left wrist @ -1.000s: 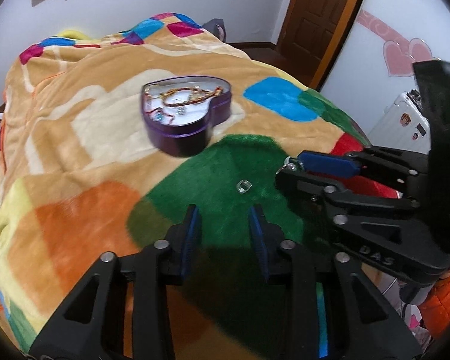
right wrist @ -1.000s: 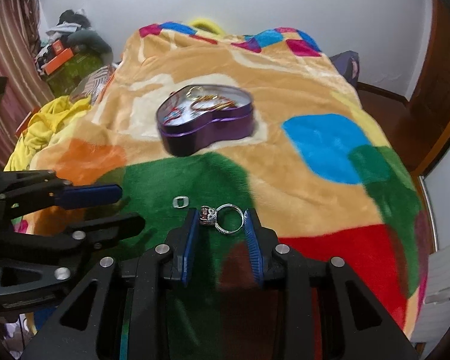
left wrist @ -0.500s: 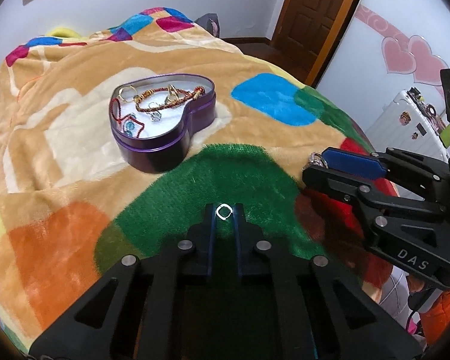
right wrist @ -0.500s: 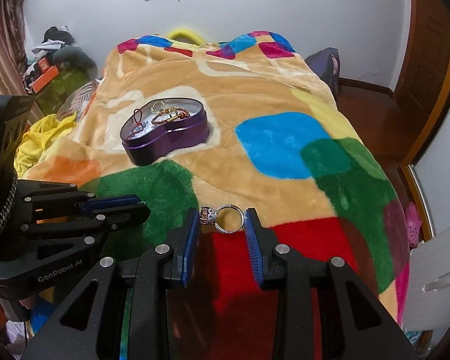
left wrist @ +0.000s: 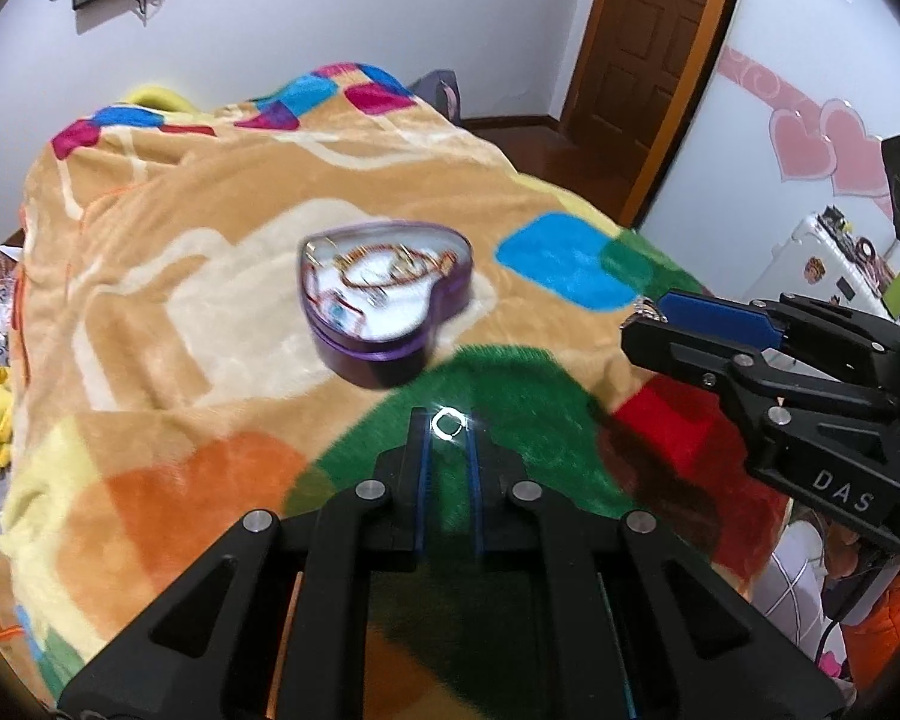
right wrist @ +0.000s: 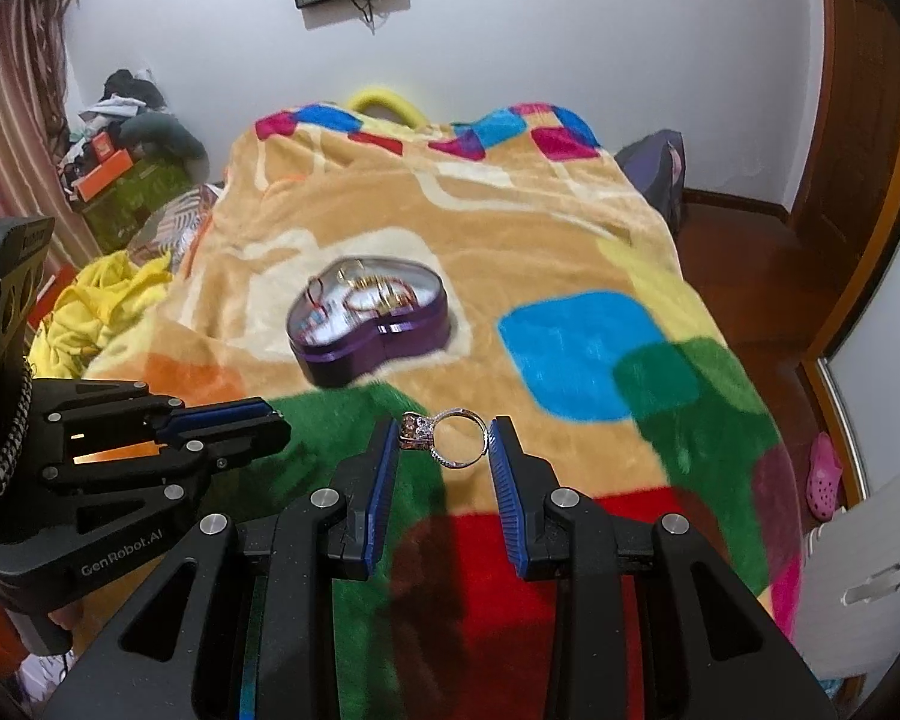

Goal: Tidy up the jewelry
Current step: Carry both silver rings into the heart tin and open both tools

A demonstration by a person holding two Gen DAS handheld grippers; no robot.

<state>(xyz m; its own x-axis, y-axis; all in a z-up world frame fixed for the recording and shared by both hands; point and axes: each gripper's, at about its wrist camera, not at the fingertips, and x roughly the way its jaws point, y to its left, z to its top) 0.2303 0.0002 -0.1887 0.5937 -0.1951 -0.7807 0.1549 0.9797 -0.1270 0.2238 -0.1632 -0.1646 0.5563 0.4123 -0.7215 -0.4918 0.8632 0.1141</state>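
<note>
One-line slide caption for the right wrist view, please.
Right gripper holding a stone-set silver ring above the patchwork blanket, purple heart-shaped jewelry box ahead, left gripper alongside.

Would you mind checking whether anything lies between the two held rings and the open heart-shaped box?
Nothing visible does. Only bare blanket lies between the stone ring in the right gripper, the small ring in the left gripper, and the heart-shaped box, whose top is open.

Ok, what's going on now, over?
Left gripper shut on small shiny silver ring. Right gripper shut on large jewelled silver ring. Purple heart-shaped tin box open ahead on the blanket, jewellery inside. Nothing in the way, over.
</note>
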